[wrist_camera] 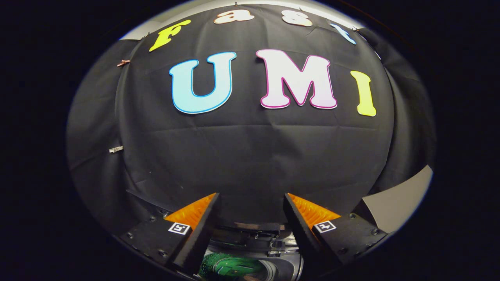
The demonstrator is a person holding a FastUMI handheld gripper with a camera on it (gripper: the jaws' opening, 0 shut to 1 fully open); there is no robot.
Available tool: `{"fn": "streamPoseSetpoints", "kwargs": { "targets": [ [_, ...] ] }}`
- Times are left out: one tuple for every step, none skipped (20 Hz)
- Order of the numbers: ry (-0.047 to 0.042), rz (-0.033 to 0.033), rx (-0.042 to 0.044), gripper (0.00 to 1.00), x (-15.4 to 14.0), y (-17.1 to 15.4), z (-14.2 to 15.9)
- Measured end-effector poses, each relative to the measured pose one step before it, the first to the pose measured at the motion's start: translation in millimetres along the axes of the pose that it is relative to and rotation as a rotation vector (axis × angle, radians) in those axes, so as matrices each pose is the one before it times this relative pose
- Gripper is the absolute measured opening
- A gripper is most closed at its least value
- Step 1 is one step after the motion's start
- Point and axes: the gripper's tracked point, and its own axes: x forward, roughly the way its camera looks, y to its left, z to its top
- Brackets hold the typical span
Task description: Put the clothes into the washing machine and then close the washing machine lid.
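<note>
The gripper point(250, 205) is held up facing the black cloth wall point(250, 156) of the booth, its two fingers spread wide apart with nothing grasped between them. Below and between the fingers, the open round top of the dark grey washing machine point(273, 265) is seen, with a green garment point(230, 267) lying inside the drum. Just beyond the opening, at the machine's rear edge, a dark hinged part point(258, 234) is seen; whether it is the raised lid cannot be told.
</note>
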Motion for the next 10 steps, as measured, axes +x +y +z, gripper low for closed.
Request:
{"fn": "streamPoseSetpoints", "kwargs": {
  "targets": [
    [-0.00387,-0.00428,-0.0037,0.99,-4.65,0.71,-0.77],
    [0.00549,-0.00075,0.00106,0.99,-6.45,-0.07,-2.58],
    [0.00774,0.00106,0.00467,0.99,-5.46,0.5,-2.44],
    [0.00193,0.00084,0.00323,0.99,-6.89,1.03,-2.89],
    [-0.00024,-0.00148,0.00215,0.99,-6.97,0.53,-4.0],
    [-0.00325,-0.0031,0.00177,0.99,-8.34,1.23,-4.05],
    [0.00242,-0.00471,0.00234,0.98,-8.43,0.78,-3.94],
    [0.01374,-0.00653,-0.00215,0.98,-8.48,0.79,-7.65],
    [0.01955,-0.00708,-0.00771,0.99,-8.78,0.97,-6.82],
    [0.02011,-0.00596,-0.01507,0.98,-7.84,1.43,-7.21]
  ]
}}
